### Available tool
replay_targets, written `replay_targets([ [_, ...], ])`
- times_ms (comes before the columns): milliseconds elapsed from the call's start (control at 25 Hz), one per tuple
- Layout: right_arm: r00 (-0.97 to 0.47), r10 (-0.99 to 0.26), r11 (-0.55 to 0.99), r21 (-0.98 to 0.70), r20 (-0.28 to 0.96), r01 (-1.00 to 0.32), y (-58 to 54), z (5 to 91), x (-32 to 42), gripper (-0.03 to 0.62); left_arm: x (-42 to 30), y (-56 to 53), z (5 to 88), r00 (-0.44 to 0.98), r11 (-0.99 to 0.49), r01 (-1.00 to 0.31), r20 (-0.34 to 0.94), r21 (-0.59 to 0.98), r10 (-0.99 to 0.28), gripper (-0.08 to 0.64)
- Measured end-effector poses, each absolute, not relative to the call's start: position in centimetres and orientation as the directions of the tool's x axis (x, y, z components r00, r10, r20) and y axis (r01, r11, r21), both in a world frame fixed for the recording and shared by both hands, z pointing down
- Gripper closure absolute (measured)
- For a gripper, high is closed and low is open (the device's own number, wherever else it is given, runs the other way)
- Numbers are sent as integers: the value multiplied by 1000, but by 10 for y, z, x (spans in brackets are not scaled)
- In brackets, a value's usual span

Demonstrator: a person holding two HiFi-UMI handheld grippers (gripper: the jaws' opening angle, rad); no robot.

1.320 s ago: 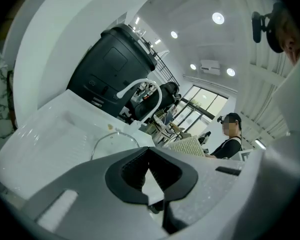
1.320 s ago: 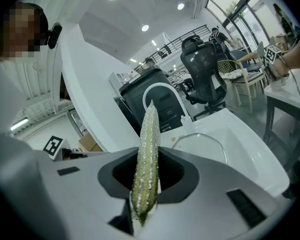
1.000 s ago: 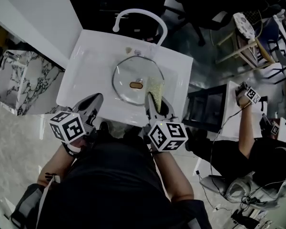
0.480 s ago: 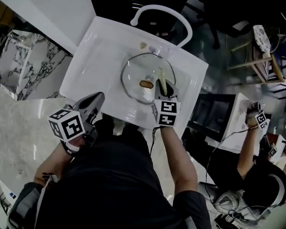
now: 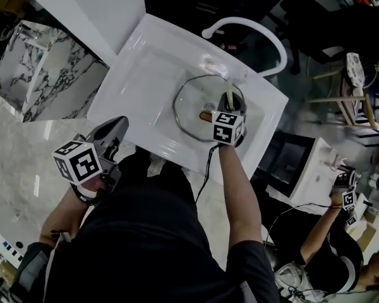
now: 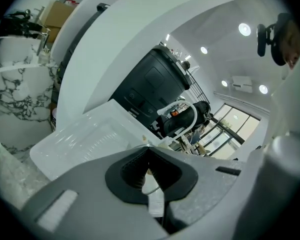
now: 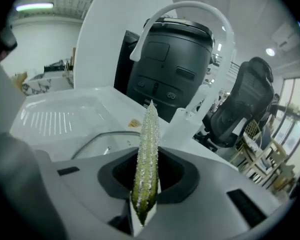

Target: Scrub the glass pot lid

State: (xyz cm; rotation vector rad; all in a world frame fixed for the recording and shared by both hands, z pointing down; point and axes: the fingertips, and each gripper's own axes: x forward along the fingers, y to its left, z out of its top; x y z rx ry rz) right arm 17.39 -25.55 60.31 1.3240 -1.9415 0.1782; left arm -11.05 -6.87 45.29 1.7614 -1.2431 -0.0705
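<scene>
The glass pot lid (image 5: 192, 106) lies in the white sink (image 5: 145, 74), its small brown knob (image 5: 206, 115) near the middle. My right gripper (image 5: 230, 110) hovers over the lid's right half, shut on a yellow-green sponge (image 5: 229, 97) that stands edge-on. In the right gripper view the sponge (image 7: 146, 154) rises between the jaws of the right gripper (image 7: 146, 176), with the lid's rim (image 7: 102, 137) behind it. My left gripper (image 5: 120, 124) is at the sink's front-left edge, apart from the lid. The left gripper (image 6: 149, 153) is shut and holds nothing.
A white arched faucet (image 5: 252, 27) stands at the sink's far side. A marble block (image 5: 41, 68) sits to the left. A black bin (image 7: 167, 69) and an office chair (image 7: 242, 104) stand beyond the sink. Another person (image 5: 325, 251) sits at lower right.
My right gripper has moved forward from the sink's front edge to over the lid, and the sponge has turned edge-on. The left gripper has stayed at the front-left edge.
</scene>
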Motion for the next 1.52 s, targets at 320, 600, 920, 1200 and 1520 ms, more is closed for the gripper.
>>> replay_targets([
  [320,-197,-728,593,458,657,-662,-263,632,113,526,-145,-44,459,410,50,-697,454,716,-791,560],
  [600,-301,-647,730,455,701,-509,-242,651,58,526,-153,-43,452,376,75,-692,446,718,-812,560],
  [920,-367,-511,848,525,777,-70,-203,680,26,526,-156,-36,458,360,108,-672,450,733,-818,560],
  [1200,-347,-389,853,476,853,215,-163,702,24,526,-157,-26,461,341,136,-654,450,745,-825,560],
  [1520,-298,-269,808,383,916,447,-131,713,40,526,-149,-22,461,344,135,-645,442,753,-828,560],
])
